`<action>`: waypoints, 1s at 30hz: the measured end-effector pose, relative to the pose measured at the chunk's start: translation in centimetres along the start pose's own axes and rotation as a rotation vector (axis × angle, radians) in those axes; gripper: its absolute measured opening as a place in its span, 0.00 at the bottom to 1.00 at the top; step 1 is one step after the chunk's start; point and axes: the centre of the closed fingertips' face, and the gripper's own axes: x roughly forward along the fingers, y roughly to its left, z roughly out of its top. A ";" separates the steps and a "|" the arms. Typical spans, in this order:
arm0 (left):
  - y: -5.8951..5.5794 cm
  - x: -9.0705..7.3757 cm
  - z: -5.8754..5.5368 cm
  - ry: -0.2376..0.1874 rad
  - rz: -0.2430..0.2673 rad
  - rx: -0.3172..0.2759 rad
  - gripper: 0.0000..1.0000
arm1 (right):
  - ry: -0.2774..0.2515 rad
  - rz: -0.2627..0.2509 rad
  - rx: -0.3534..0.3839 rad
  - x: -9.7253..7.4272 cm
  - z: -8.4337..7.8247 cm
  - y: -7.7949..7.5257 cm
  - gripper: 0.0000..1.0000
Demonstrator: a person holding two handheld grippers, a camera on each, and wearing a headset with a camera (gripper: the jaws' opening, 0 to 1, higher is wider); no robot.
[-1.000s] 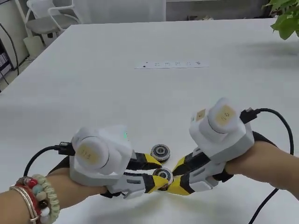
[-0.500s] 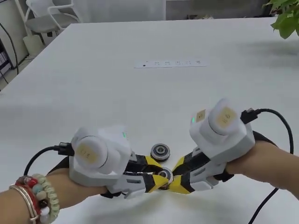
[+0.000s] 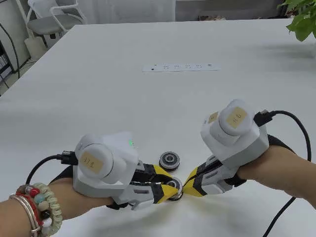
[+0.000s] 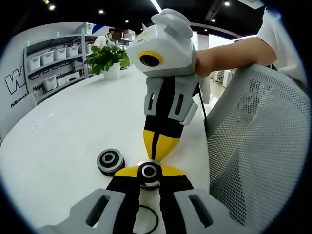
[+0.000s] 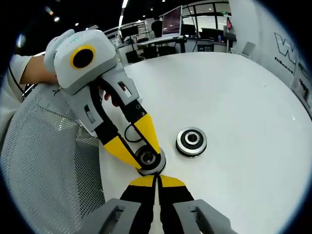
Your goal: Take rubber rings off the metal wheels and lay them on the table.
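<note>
Over the white table [image 3: 98, 74] the left gripper [image 4: 148, 170] clamps a metal wheel [image 3: 173, 186], and the right gripper [image 5: 157, 181], jaws pressed together, touches its rim; whether it nips any rubber is hard to tell. The second wheel [image 3: 169, 160] sits just beside, at twelve o'clock in the head view, and a loose rubber ring [image 4: 152, 222] lies half hidden beneath the left jaws.

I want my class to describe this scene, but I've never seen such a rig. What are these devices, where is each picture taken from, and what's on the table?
A person holds a hand gripper in each hand. One picture comes from a headset camera; the two round ones come from cameras on the grippers. The left gripper's jaws clamp a wheel; the right gripper's shut jaws meet its rim. On the white table lie a second wheel and a loose black ring.
</note>
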 end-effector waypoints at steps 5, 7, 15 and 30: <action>0.0 0.0 0.0 0.000 0.002 0.000 0.09 | -0.027 0.009 0.088 -0.5 0.3 -0.1 0.00; 0.0 0.0 0.0 0.001 0.002 0.001 0.09 | -0.091 0.033 0.170 -0.9 1.3 -0.2 0.00; -0.1 -0.1 0.0 0.005 -0.006 0.003 0.09 | -0.116 0.023 0.186 -1.8 0.6 -0.5 0.00; -0.1 -0.2 -0.3 0.017 -0.016 -0.005 0.09 | -0.076 0.037 -0.050 -0.2 0.6 0.9 0.23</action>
